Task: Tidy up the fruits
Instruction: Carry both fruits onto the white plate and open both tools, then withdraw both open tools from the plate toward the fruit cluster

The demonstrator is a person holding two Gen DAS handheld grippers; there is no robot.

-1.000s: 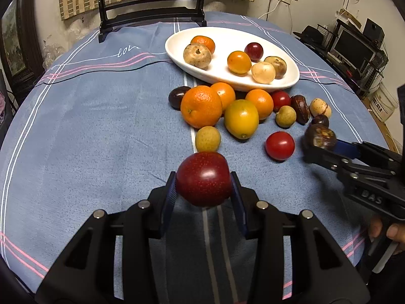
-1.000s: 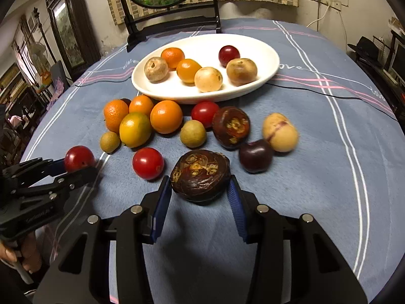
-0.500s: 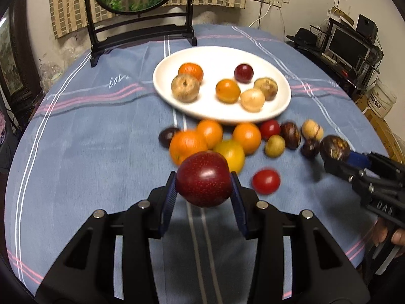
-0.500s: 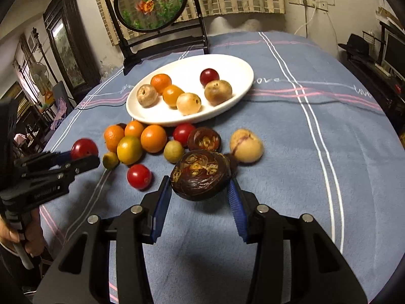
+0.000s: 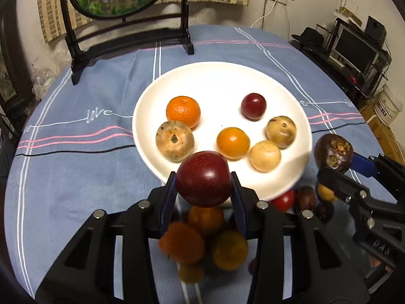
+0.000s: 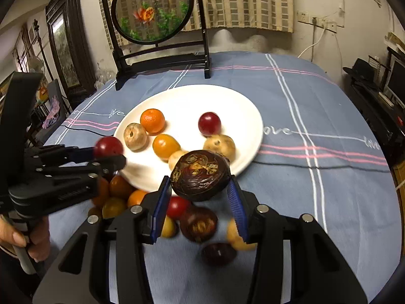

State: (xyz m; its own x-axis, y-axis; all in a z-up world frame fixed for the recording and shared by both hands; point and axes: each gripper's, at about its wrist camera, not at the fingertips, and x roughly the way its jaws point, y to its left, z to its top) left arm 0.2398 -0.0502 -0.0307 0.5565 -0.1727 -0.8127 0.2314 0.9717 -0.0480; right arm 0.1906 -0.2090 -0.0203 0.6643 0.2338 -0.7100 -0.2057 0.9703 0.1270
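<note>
My left gripper [image 5: 204, 179] is shut on a dark red plum [image 5: 204, 178], held just over the near rim of the white plate [image 5: 217, 78]. The plate carries several fruits: a tangerine [image 5: 183, 111], a small red plum [image 5: 253, 106], an orange fruit [image 5: 233, 142] and tan ones. My right gripper [image 6: 200, 185] is shut on a dark brown wrinkled fruit [image 6: 200, 174], also near the plate's [image 6: 192, 96] front rim. In the left wrist view that brown fruit [image 5: 333, 152] hangs to the right of the plate. Loose fruits [image 5: 206, 238] lie blurred on the cloth beneath both grippers.
A blue striped cloth [image 5: 76, 177] covers the round table. A round goldfish picture on a black stand [image 6: 152, 10] stands at the table's far edge behind the plate. A hand [image 6: 27, 243] holds the left gripper's handle. Shelves with electronics [image 5: 354, 50] stand to the right.
Both grippers have risen and moved forward from the loose fruits to the plate's near rim, each still holding its fruit. The loose pile now lies under the fingers.
</note>
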